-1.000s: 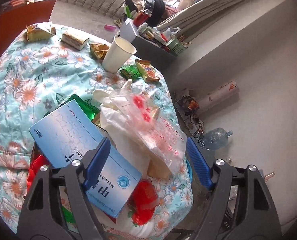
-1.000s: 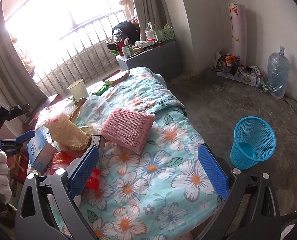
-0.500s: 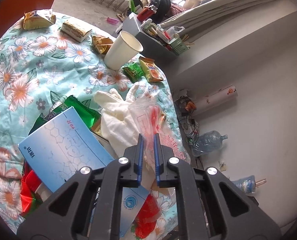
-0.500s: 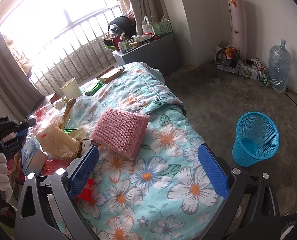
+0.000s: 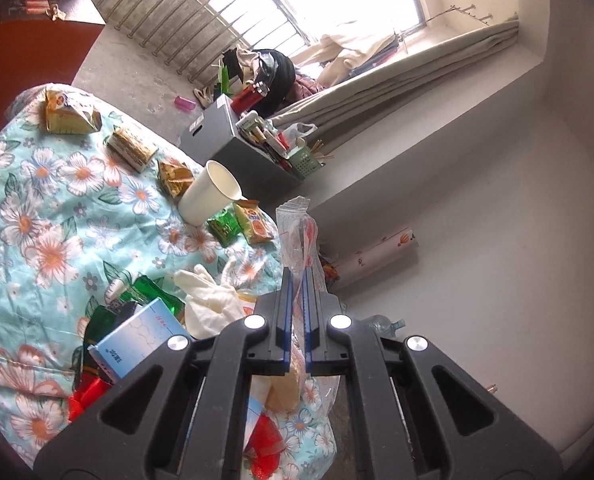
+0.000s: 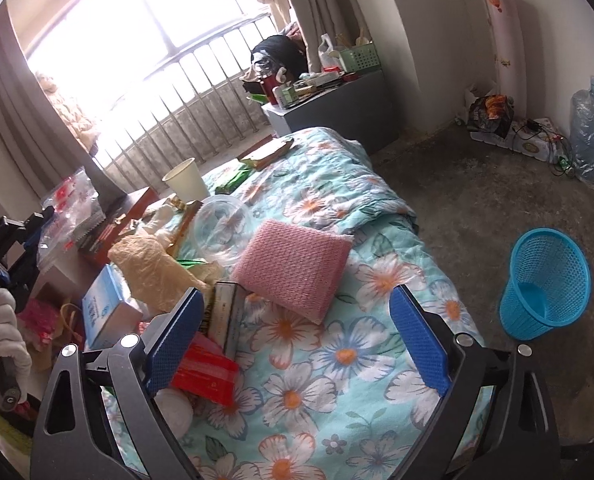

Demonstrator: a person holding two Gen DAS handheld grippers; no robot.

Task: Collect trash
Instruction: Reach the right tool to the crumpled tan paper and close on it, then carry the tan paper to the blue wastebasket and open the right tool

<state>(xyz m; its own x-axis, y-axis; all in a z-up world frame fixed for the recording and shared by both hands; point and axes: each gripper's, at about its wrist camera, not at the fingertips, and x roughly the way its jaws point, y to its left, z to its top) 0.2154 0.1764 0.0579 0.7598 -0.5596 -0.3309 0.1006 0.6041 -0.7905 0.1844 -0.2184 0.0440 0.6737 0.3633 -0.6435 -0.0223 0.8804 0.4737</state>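
Landmark: floral quilt point(image 6: 337, 360) spread over the bed, turquoise with white and orange flowers; every place below is given from it.
Left gripper point(image 5: 296, 280): blue pads pressed together on a clear plastic bag point(image 5: 297, 224) with red print. The bag sticks up past the fingertips and hangs below them, lifted off the quilt's near corner. From the right wrist camera the same bag point(image 6: 69, 208) shows at the far left, off the quilt's edge, with a white-gloved hand point(image 6: 1, 332) on the gripper handle below it.
Right gripper point(image 6: 293, 340): jaws wide apart with nothing between them; they have just eased a little closer. It hovers above the quilt's near end, its left pad over a red packet point(image 6: 205, 372).
Trash heap: at the quilt's near left corner lie a light-blue box point(image 6: 101, 316), a crumpled tan bag point(image 6: 149, 264), a white glove point(image 5: 213, 300), a green wrapper point(image 5: 153, 292) and red wrappers.
Pink pad point(image 6: 293, 264): flat on the quilt's middle, just beside a clear round lid point(image 6: 221, 228).
Paper cup point(image 5: 213, 192): upright on the quilt towards the window end, with small green and orange snack packets point(image 5: 241, 226) just beside it.
Further wrappers: yellow and brown packs point(image 5: 69, 116) along the quilt's window end.
Blue basket point(image 6: 545, 284): on the bare floor, well apart from the quilt on its right side, upright.
Water bottle point(image 6: 589, 132): by the wall, far beyond the quilt.
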